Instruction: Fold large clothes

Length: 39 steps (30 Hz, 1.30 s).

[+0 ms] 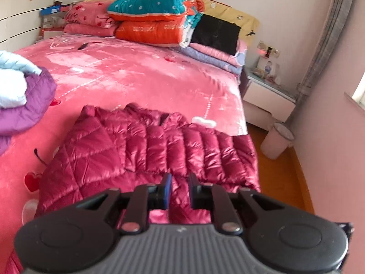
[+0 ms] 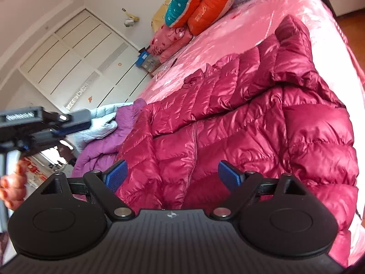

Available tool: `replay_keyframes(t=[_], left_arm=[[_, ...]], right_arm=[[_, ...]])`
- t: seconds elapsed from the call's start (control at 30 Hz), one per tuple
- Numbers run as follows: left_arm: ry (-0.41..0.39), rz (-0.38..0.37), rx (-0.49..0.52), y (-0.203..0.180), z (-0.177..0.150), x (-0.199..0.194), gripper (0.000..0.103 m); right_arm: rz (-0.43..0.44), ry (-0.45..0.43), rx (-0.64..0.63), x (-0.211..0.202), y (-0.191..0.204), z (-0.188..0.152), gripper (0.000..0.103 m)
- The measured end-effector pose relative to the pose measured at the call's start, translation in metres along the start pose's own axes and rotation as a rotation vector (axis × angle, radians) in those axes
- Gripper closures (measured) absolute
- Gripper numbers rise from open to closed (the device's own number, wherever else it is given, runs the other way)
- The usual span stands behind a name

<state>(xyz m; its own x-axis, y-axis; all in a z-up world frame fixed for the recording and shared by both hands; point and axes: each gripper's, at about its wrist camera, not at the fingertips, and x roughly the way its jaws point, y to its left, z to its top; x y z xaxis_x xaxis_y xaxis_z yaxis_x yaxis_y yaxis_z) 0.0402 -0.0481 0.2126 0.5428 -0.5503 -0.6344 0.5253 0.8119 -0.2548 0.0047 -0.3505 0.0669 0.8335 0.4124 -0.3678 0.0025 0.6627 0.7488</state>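
A shiny crimson quilted down jacket (image 1: 146, 150) lies spread on the pink bed (image 1: 127, 75), near its foot and right edge. It also shows in the right wrist view (image 2: 239, 118), with its zipper running down the middle. My left gripper (image 1: 179, 182) hovers just above the jacket's near edge, its jaws a small gap apart with nothing between them. My right gripper (image 2: 172, 173) is wide open and empty, over the jacket's near part. The left gripper also shows in the right wrist view (image 2: 57, 123) at the left, off the jacket.
A purple jacket (image 1: 25, 109) and a pale blue garment (image 1: 13, 80) are heaped at the bed's left. Folded quilts and pillows (image 1: 155, 20) are stacked at the headboard. A nightstand (image 1: 267, 93) and a bin (image 1: 277, 140) stand on the wooden floor to the right.
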Motion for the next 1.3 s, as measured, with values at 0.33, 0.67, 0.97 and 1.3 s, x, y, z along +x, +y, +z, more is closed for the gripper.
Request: replay_keyframes(t=[0.33,0.67,0.97,1.3], left_arm=[[-0.042,0.147,-0.045,0.039,-0.056,-0.015,0.089],[-0.158,0.259,0.01,0.052,-0.097,-0.055,0.058],[-0.172,0.302,-0.023,0.076,-0.119,-0.066,0.048],[-0.148,0.244,-0.072,0.087,-0.129,-0.054,0.042]], right_arm=[[0.187,0.244,-0.02,0.014,0.017,-0.022,0.0],[0.163,0.437,-0.062,0.026,0.034,-0.056,0.003],[0.161,0.498,-0.05,0.028,0.042,-0.076,0.055],[-0.015,0.349,-0.138,0.018,0.067,-0.067,0.089]])
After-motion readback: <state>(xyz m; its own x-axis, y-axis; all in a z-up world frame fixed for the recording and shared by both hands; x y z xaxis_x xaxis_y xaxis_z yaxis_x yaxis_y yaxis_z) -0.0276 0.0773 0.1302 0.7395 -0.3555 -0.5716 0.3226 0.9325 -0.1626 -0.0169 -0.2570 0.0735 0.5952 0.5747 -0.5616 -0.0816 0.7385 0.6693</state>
